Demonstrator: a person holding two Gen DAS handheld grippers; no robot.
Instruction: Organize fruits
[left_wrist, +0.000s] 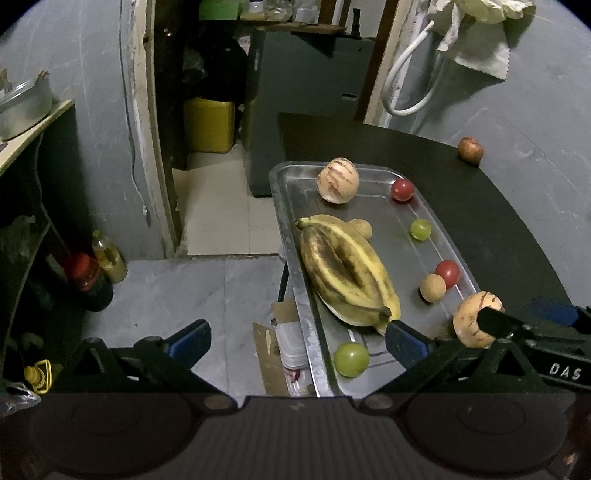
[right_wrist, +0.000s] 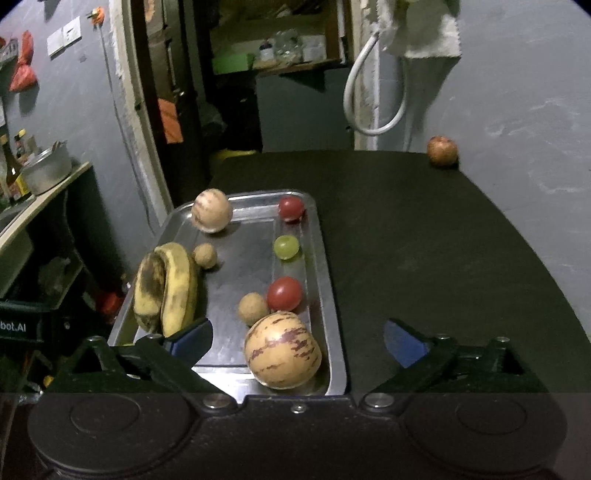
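A steel tray (right_wrist: 325, 280) on the black table holds two spotted bananas (right_wrist: 166, 284), two striped melons, one far (right_wrist: 211, 216) and one near (right_wrist: 282, 354), two red tomatoes (right_wrist: 284, 293), green fruits (right_wrist: 285, 246) and small brown fruits (right_wrist: 252, 308). A reddish apple (right_wrist: 442, 150) sits alone at the table's far edge. My right gripper (right_wrist: 297, 343) is open, its jaws wide on either side of the near melon, not touching it. My left gripper (left_wrist: 295, 341) is open above the tray's (left_wrist: 291, 236) left edge, near the bananas (left_wrist: 347, 273) and a green fruit (left_wrist: 351, 359).
The black table (right_wrist: 443, 258) stretches right of the tray. Left of the tray the floor drops away, with bottles (left_wrist: 107, 258), boxes and a shelf holding a metal pot (right_wrist: 48, 173). A doorway and a white hose (right_wrist: 369, 92) are behind.
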